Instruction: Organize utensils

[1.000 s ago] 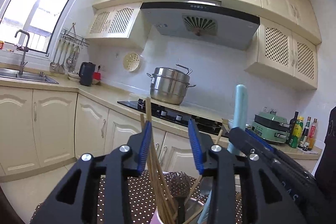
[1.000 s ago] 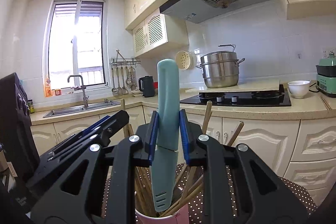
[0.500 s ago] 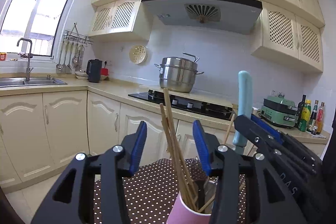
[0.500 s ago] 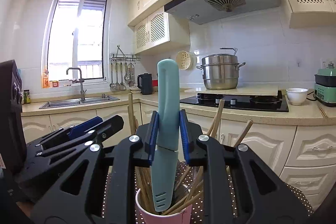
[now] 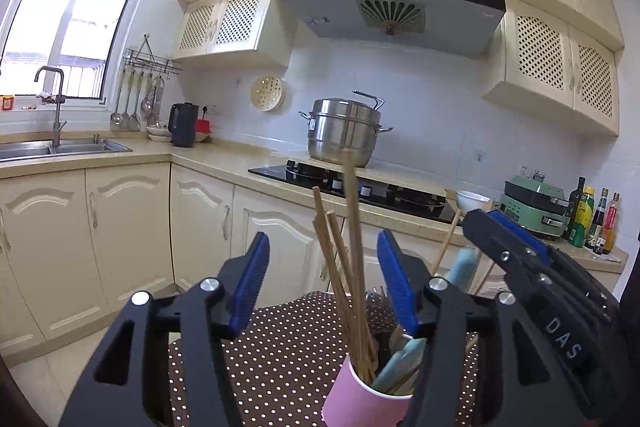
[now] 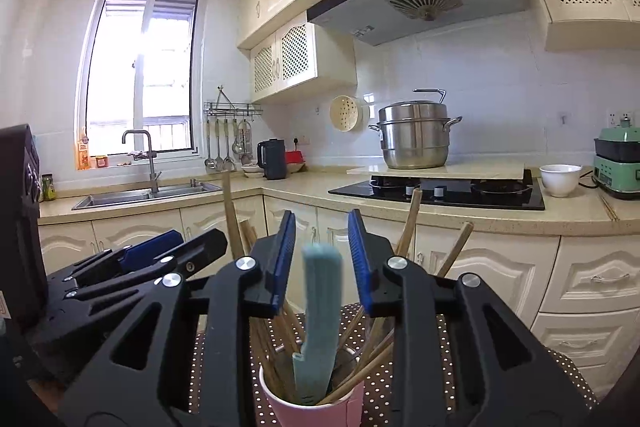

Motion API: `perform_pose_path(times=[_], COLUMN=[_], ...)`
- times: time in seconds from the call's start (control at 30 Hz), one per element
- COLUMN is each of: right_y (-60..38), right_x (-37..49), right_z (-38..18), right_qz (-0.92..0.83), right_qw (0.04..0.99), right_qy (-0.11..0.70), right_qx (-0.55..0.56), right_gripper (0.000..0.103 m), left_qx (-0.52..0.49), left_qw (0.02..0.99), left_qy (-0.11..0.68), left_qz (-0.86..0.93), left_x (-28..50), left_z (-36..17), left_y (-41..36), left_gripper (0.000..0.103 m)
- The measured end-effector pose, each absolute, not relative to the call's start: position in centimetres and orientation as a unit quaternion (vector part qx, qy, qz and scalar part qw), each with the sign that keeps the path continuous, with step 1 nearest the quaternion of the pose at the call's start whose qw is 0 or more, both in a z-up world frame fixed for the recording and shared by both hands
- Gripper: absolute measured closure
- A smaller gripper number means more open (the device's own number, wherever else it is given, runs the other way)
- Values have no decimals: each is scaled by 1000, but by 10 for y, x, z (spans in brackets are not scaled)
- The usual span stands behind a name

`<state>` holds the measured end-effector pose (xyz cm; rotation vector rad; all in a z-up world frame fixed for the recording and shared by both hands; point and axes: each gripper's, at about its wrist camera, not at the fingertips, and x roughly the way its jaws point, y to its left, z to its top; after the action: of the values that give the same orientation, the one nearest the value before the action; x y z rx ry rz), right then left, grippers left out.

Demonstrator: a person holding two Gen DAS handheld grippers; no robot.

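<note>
Both grippers had just been opening: the right gripper let go of the teal knife, which dropped lower into the pink cup, blurred between pads that no longer touched it. The left gripper stood wide around the chopsticks without pressing them. That cup sat on the dotted cloth near the cameras, with chopsticks leaning left and right.
</note>
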<state>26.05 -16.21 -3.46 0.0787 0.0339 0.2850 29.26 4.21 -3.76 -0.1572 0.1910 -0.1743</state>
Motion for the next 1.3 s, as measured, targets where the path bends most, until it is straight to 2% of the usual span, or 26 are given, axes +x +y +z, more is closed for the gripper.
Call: perform_pose_path(times=[0.17,0.23,0.27,0.6,1.07,1.13,1.3], right_y=[-170,-173,-174,-188,-195,-195,-194], right_x=[252,243,239,179,83,68,42], right_z=[-28,-24,-22,-2,1,2,3], right_qz=[135,133,132,124,99,100,93], right_qw=[990,990,990,992,994,994,995], right_qy=[18,15,14,7,25,27,34], right_qx=[43,44,45,35,27,29,19], right_gripper=[71,61,60,56,41,37,33], left_qx=[-80,-74,-69,-47,8,9,-1], left_qw=[988,989,989,994,997,998,998], left_qy=[100,97,95,72,55,54,51], left_qz=[-82,-84,-85,-65,-48,-39,-41], left_x=[283,274,269,203,91,77,47], left_z=[-33,-28,-25,-1,17,19,24], left_y=[42,39,37,27,12,12,16], left_gripper=[42,40,40,29,23,23,22])
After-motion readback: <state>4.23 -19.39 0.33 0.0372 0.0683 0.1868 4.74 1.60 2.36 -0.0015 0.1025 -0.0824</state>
